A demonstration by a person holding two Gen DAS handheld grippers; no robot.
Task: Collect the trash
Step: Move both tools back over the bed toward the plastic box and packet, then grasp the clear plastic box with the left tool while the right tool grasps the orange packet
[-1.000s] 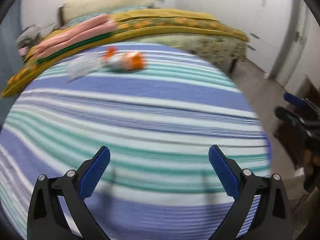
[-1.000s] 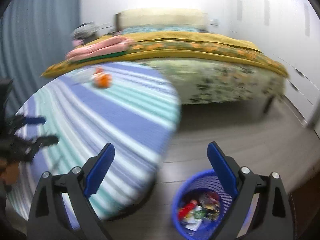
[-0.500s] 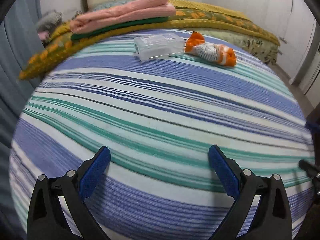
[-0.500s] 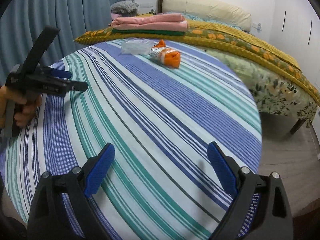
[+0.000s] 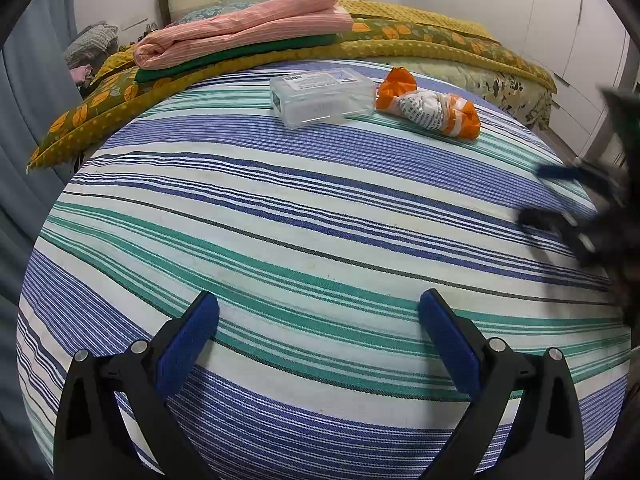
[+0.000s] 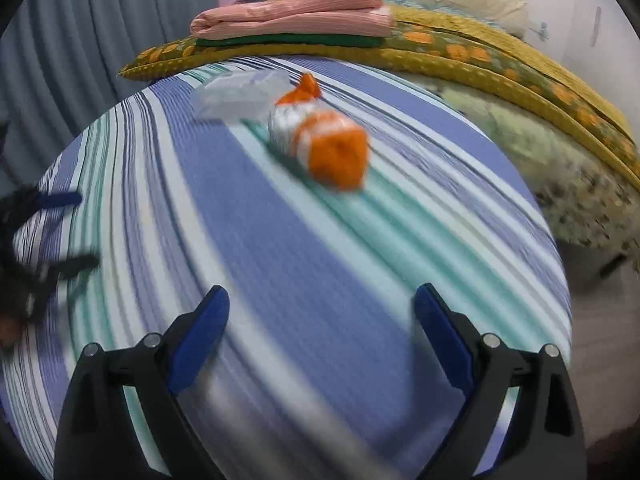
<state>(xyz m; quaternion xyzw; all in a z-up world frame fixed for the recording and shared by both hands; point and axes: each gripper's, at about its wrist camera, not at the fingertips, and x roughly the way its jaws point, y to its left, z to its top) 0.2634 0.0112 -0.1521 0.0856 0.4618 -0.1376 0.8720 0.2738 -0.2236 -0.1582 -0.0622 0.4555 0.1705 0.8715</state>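
Observation:
An orange and white crumpled wrapper [image 5: 430,109] lies at the far side of the round striped table [image 5: 280,220], next to a clear plastic box [image 5: 322,96]. Both show blurred in the right wrist view: the wrapper [image 6: 320,144] and the box [image 6: 240,94]. My left gripper [image 5: 318,336] is open and empty over the near part of the table. My right gripper [image 6: 320,328] is open and empty, a little in front of the wrapper. It also shows blurred at the right edge of the left wrist view [image 5: 560,196].
A bed [image 5: 420,36] with a yellow cover stands behind the table, with folded pink and green cloth [image 5: 240,28] on it. Blue curtains [image 6: 80,40] hang at the left. White wardrobe doors [image 5: 560,20] are at the right.
Both grippers have swung from the floor and basket side toward the table. The right gripper has moved closer to the wrapper. The left gripper has moved a little closer over the table.

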